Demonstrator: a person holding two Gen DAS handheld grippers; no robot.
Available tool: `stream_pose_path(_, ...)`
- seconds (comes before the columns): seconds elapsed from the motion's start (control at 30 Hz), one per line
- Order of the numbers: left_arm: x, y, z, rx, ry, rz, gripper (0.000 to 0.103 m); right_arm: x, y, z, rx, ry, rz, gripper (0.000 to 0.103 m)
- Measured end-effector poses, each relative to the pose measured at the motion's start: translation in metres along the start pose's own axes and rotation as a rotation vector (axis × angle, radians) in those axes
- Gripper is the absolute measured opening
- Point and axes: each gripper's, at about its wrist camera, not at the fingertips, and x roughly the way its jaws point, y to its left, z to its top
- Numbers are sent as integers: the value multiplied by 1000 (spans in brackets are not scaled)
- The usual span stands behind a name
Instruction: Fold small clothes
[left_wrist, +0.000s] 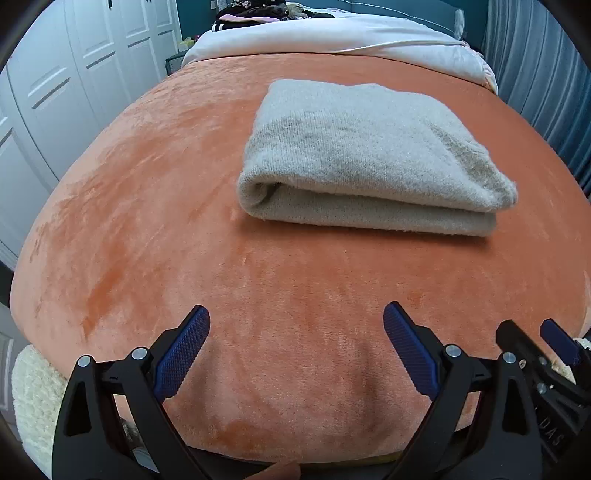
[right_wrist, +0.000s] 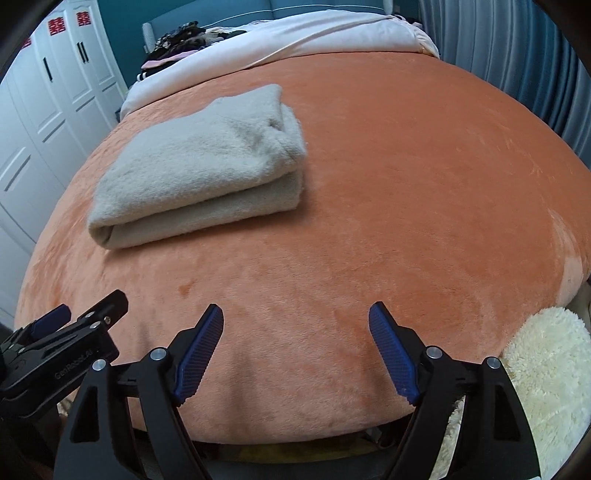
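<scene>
A beige knitted garment (left_wrist: 369, 155) lies folded into a thick rectangle on the orange blanket (left_wrist: 184, 184). It also shows in the right wrist view (right_wrist: 207, 162), left of centre. My left gripper (left_wrist: 296, 317) is open and empty, held near the bed's front edge, well short of the garment. My right gripper (right_wrist: 296, 314) is open and empty too, at the front edge and to the right of the garment. The right gripper's tip (left_wrist: 546, 339) shows at the lower right of the left wrist view. The left gripper's tip (right_wrist: 74, 325) shows at the lower left of the right wrist view.
A white duvet (left_wrist: 332, 37) lies across the far end of the bed, with a pile of dark clothes (left_wrist: 255, 13) behind it. White wardrobe doors (left_wrist: 55, 92) stand on the left, blue curtains (left_wrist: 535, 74) on the right. A cream fluffy cloth (right_wrist: 546, 369) hangs at the bed's front corner.
</scene>
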Motion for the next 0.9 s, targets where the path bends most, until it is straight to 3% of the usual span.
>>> stream_pose_path(0.9, -5, -2, -2, 9, 4, 13, 92, -9, 16, -3, -19, -3, 16, 79)
